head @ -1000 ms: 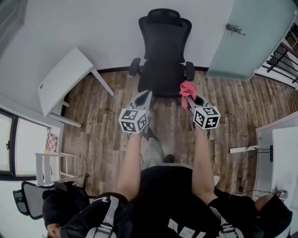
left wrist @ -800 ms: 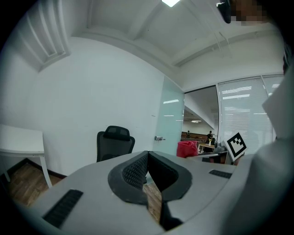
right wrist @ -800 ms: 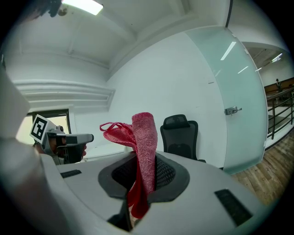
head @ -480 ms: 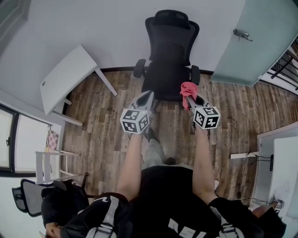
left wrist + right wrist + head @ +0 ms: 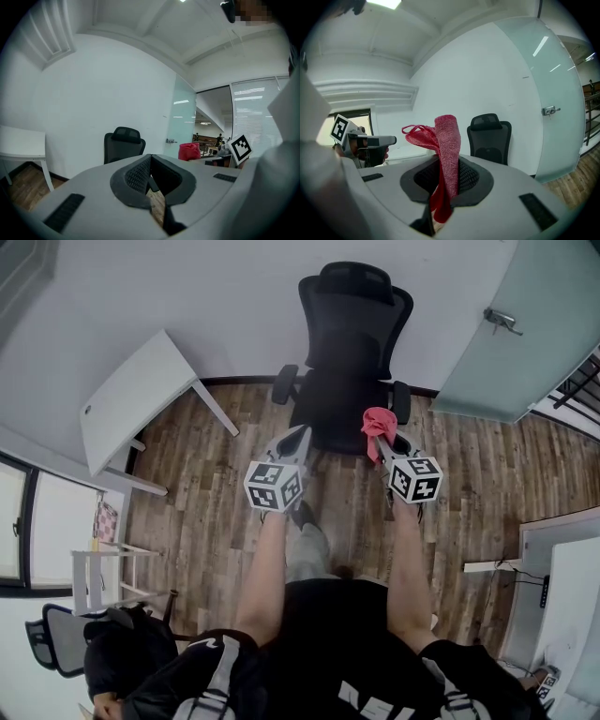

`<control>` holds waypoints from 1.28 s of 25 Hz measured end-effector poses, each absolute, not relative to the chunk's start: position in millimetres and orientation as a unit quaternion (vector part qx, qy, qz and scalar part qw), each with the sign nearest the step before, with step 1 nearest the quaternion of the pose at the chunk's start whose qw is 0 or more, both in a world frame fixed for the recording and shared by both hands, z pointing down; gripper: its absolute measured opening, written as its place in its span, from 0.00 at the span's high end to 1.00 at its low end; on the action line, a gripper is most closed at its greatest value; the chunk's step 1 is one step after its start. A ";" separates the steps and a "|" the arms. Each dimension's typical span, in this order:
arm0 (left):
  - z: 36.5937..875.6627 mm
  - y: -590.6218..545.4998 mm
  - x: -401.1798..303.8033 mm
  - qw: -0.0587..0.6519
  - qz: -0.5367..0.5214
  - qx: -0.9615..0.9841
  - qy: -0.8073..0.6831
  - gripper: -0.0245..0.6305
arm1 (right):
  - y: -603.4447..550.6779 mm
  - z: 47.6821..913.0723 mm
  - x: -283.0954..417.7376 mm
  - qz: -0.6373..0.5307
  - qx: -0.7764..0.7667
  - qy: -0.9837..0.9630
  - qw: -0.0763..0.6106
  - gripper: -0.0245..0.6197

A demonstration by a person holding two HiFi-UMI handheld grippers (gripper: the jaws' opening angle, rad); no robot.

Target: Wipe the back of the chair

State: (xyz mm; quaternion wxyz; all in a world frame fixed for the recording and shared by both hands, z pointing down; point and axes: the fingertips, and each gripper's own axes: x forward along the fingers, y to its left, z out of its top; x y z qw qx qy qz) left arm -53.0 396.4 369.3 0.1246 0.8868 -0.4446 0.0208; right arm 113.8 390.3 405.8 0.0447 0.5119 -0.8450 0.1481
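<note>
One black chair point(image 5: 339, 397) stands against the wall point(image 5: 234, 306), its upright backrest point(image 5: 356, 326) facing both grippers from straight ahead. Before its seat the right gripper point(image 5: 384, 439) pinches a red cloth point(image 5: 378, 418); the left gripper point(image 5: 300, 435) beside it is closed, empty.

Red cloth point(image 5: 447, 136) in right claw point(image 5: 444, 182)

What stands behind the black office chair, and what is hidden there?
A white wall with a dark skirting board stands behind the chair. The rear face of its backrest, turned to the wall, is hidden in every view.
</note>
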 end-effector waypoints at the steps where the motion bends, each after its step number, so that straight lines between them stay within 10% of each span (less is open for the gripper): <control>1: 370.3 389.1 -52.1 0.125 0.022 0.887 -0.445 0.93 | 382.7 406.5 114.1 0.149 0.511 -0.845 0.045 0.85; 32: 380.2 118.7 -149.3 0.144 0.039 0.878 -0.455 0.93 | 94.1 421.5 9.6 0.178 0.500 -0.845 0.068 0.85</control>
